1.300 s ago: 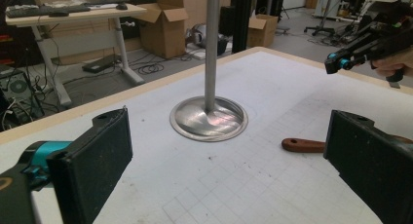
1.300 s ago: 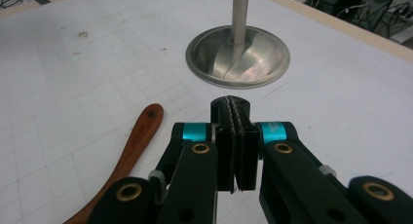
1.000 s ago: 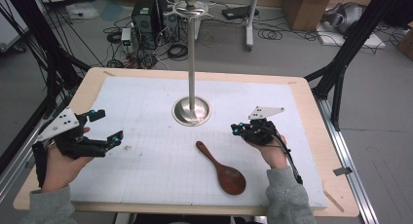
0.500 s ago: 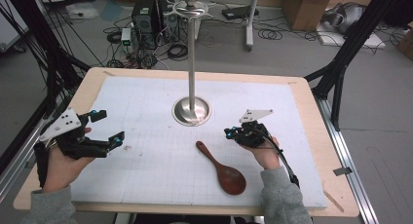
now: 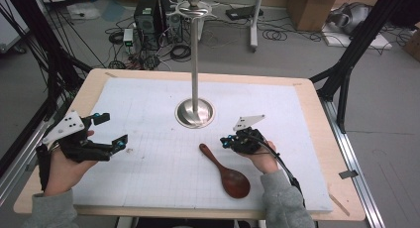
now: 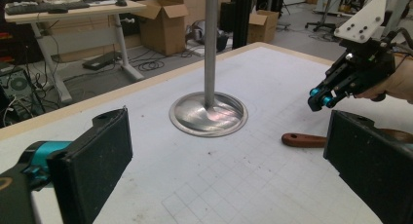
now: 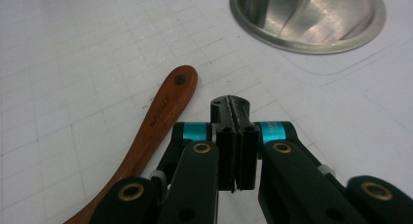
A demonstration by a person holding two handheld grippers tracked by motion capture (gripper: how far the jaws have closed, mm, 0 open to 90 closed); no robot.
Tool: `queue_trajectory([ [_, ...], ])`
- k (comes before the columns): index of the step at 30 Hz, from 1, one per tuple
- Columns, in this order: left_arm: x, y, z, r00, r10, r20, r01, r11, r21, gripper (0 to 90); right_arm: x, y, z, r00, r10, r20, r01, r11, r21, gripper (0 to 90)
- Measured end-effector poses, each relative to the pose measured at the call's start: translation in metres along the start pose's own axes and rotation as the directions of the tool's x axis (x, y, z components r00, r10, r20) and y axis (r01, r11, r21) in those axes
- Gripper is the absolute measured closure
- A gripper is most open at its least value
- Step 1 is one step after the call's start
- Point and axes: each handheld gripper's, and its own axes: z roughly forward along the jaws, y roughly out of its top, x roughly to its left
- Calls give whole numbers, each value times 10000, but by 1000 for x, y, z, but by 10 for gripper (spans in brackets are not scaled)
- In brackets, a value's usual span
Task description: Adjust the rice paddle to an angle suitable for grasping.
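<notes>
While the right gripper (image 5: 227, 142) is hovering just beside the spoon's handle end, its jaws are pressing flat together with nothing between them, as the right gripper view (image 7: 233, 107) is showing. The spoon (image 5: 225, 171) is lying flat on the white gridded mat (image 5: 148, 114), handle (image 7: 156, 121) pointing toward the stand and bowl (image 5: 235, 182) pointing toward the person's edge. A small hole is showing at the handle tip, with faint lettering running along the wood. The closed jaw tips are sitting to the right of the handle, apart from it, not touching.

The left gripper (image 5: 111, 131) is resting over the mat's left side, well apart from the spoon, its jaws standing wide and holding nothing; in the left gripper view the two black pads (image 6: 104, 156) are framing open mat. That view is also catching the right gripper (image 6: 321, 98) above the handle end (image 6: 302, 139).

The stand (image 5: 194, 54) is rising upright from its round steel base (image 5: 195, 113) near mid-mat, between the two grippers and farther from the person. The mat is covering most of the wooden table (image 5: 317, 104).
</notes>
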Motion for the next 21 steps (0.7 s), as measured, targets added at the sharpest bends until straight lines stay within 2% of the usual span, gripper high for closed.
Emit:
queue_trajectory([
  [9, 1, -2, 0, 10000, -29, -34, 29, 10000, 62, 42, 4, -2, 13, 9994, -213, -255, 224, 9988, 447, 900],
  [21, 0, -3, 2, 10000, -37, -36, 37, 9999, 168, 42, 11, -1, 25, 9976, -159, -670, 220, 9957, 904, 900],
])
